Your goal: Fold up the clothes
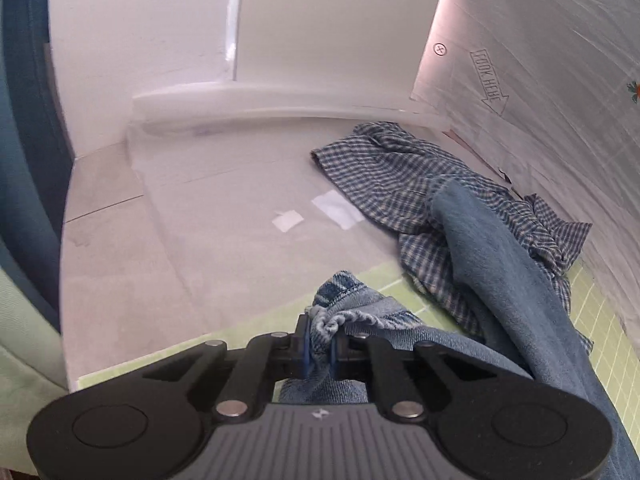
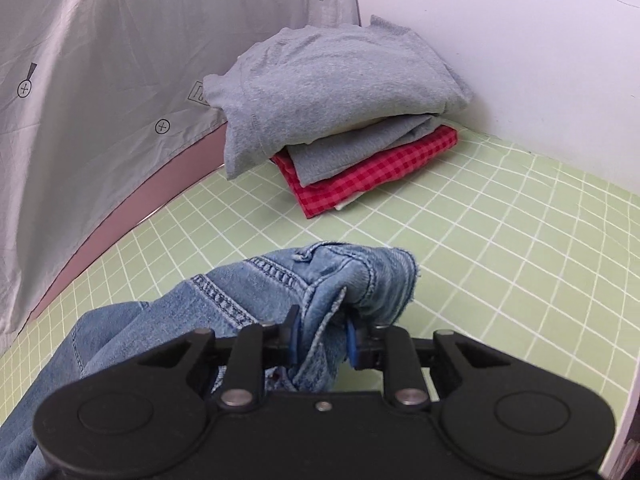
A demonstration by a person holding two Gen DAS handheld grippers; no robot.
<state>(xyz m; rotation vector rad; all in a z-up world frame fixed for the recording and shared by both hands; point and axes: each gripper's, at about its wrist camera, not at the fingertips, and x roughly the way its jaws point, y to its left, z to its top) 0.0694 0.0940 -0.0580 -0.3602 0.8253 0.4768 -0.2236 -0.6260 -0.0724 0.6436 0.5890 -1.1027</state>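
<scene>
Left claw (image 1: 321,350) clamped on bunched edge of faded blue denim jeans (image 1: 500,280); right claw (image 2: 322,338) clamped on thick stitched hem. Jeans hang between, trailing over blue checked shirt (image 1: 384,168). Waistband or leg, unclear. Advise: pull taut, level both corners, lower flat onto green gridded mat (image 2: 480,248).

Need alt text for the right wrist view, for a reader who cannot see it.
The right gripper is shut on a bunched edge of blue jeans, which trail off to the lower left over a green grid mat. Behind, folded clothes are stacked: grey tops over a red checked cloth.
</scene>
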